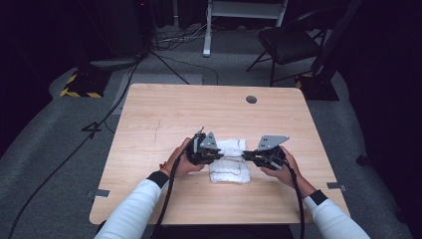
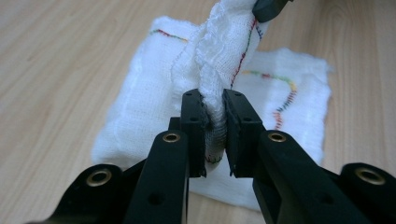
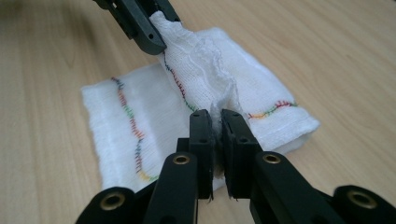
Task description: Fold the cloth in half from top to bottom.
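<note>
A white gauze cloth [image 1: 230, 164] with coloured stitching lies partly folded on the wooden table [image 1: 164, 114]. My left gripper [image 1: 219, 154] pinches one gathered end of the cloth's upper layer [image 2: 219, 60], and its jaws are shut on the fabric [image 2: 215, 126]. My right gripper [image 1: 246, 157] is shut on the other end of the same layer [image 3: 217, 135]. The layer is stretched and bunched between the two grippers, just above the flat part of the cloth [image 3: 116, 121]. The left gripper's jaw tip appears at the top of the right gripper view [image 3: 140, 23].
A round cable hole [image 1: 251, 99] sits near the table's far edge. Beyond the table stand a black chair [image 1: 293, 42], a white frame [image 1: 244, 15] and floor cables [image 1: 149, 55]. Bare wood surrounds the cloth on all sides.
</note>
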The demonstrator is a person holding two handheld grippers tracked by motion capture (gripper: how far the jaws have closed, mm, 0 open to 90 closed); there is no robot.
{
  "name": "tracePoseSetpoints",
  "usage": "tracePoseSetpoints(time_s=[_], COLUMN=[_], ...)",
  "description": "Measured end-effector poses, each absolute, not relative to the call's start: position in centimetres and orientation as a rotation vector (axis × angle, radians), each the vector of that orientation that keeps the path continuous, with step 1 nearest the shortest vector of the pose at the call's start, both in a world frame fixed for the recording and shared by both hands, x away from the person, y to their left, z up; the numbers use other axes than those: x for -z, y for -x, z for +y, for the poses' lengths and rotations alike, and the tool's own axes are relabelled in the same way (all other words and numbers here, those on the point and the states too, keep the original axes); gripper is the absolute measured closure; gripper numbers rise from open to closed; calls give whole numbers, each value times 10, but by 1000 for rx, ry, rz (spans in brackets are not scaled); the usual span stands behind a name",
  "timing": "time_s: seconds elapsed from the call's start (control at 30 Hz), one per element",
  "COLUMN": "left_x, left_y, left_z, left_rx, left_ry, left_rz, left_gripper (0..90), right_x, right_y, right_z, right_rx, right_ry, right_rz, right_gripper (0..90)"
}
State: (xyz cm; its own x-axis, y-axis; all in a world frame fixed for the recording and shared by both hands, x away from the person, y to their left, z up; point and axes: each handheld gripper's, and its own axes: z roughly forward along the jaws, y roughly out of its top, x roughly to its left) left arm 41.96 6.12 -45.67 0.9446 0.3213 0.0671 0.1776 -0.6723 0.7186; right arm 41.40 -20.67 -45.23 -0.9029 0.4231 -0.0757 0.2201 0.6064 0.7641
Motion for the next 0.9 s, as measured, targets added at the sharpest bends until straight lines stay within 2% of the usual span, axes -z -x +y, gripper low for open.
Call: tracePoseSetpoints(time_s=[0.5,0.8,0.9], left_x=[475,478,477], left_y=[-390,-378,-374], left_z=[60,63,64], left_rx=[-226,-240,-254], left_ry=[-2383,-2382,-2385], left_rz=[302,321,315], left_gripper=[791,717,719], right_x=[474,479,478], right_y=[-386,-380,-378], right_z=[-206,-204,-203], right_rx=[-1099,-1080,-1076], right_ry=[-451,-435,-424], right_rz=[2711,2735,2731], right_gripper=[833,835,835])
